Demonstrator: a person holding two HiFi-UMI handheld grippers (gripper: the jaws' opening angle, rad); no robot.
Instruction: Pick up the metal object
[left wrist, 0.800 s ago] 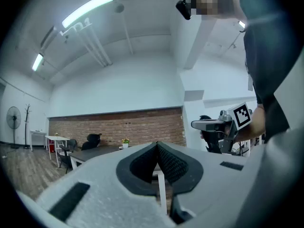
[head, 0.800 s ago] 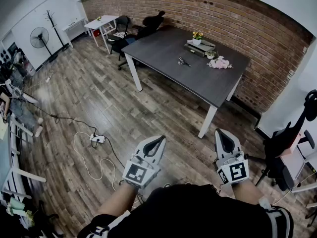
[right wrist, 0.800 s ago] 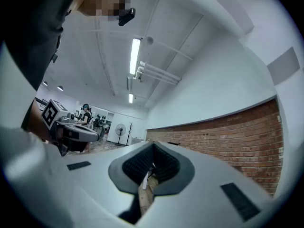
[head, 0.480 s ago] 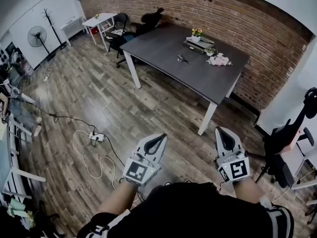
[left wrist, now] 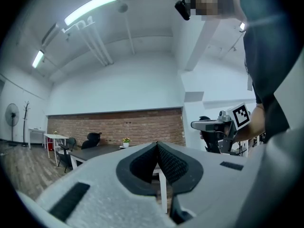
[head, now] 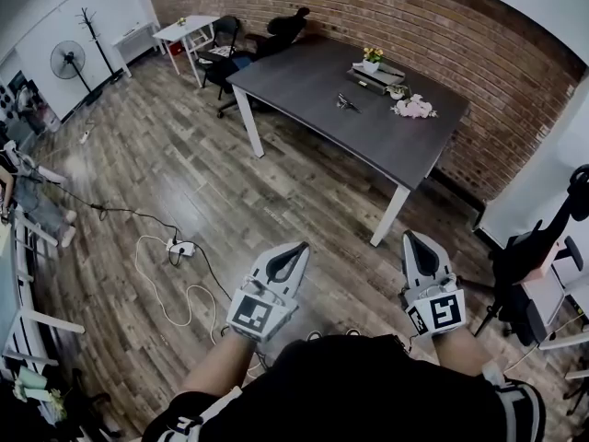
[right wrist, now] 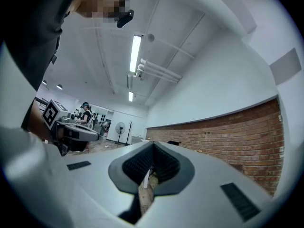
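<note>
The metal object [head: 346, 105] is a small dark, shiny item lying near the middle of the dark grey table [head: 313, 90], far ahead of me by the brick wall. I hold both grippers close to my body above the wooden floor, well short of the table. The left gripper [head: 299, 247] has its jaws shut with nothing between them; in the left gripper view its jaws [left wrist: 156, 144] meet at the tip. The right gripper [head: 410, 238] is likewise shut and empty, and its jaws [right wrist: 153, 145] are closed in the right gripper view.
A flower pot [head: 371, 57], a flat box [head: 379, 78] and a pink bundle [head: 414, 110] share the table. Office chairs [head: 276, 40] and a white desk [head: 189, 30] stand behind it. A power strip with white cable [head: 179, 247] lies on the floor at left; a black chair [head: 529, 270] stands at right.
The head view has shifted slightly, so the table sits a little higher and further right. Both grippers stay shut and in nearly the same place.
</note>
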